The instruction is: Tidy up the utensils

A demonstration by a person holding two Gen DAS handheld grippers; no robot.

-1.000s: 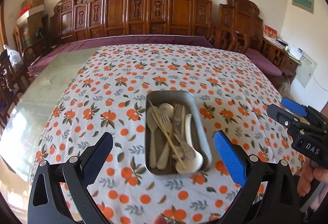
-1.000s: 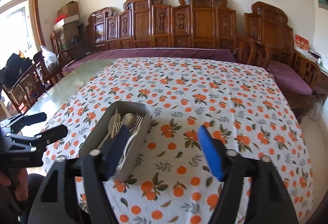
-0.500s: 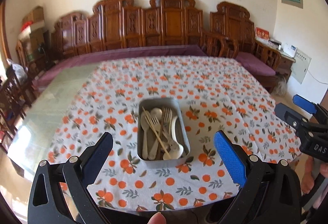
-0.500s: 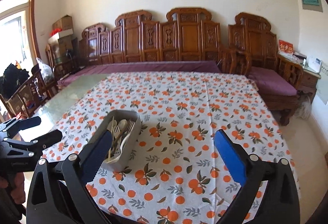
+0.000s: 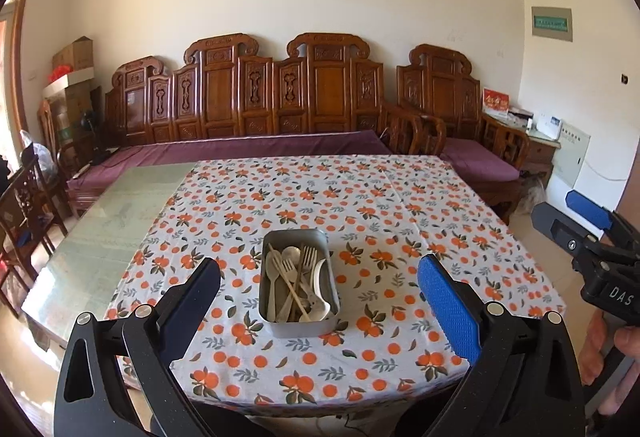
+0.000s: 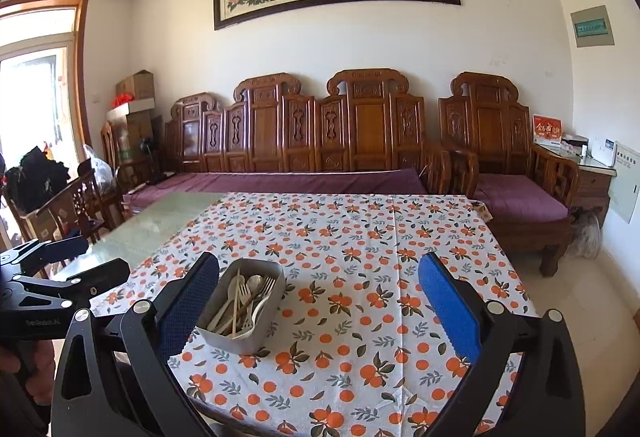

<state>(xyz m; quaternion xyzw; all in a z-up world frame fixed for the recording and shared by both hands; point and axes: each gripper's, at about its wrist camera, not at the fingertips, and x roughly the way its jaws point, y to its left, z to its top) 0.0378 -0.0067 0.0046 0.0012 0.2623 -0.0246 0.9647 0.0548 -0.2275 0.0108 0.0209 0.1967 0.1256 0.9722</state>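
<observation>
both grippers' fingers spread wide, empty: left gripper [image 5: 318,311], right gripper [image 6: 318,311]. tin [image 5: 297,282] with all utensils [image 5: 294,287] sits beyond the left fingertips, off the right's left finger. looks done; if re-picking, come down over one handle, avoid the rim.

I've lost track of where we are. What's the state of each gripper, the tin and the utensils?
Left gripper: open, empty, back from the table.
Right gripper: open, empty, off the table.
Tin: upright on the tablecloth, no lid, untouched.
Utensils: all lying mixed in the tin, forks, spoons and chopsticks crossing each other.
</observation>
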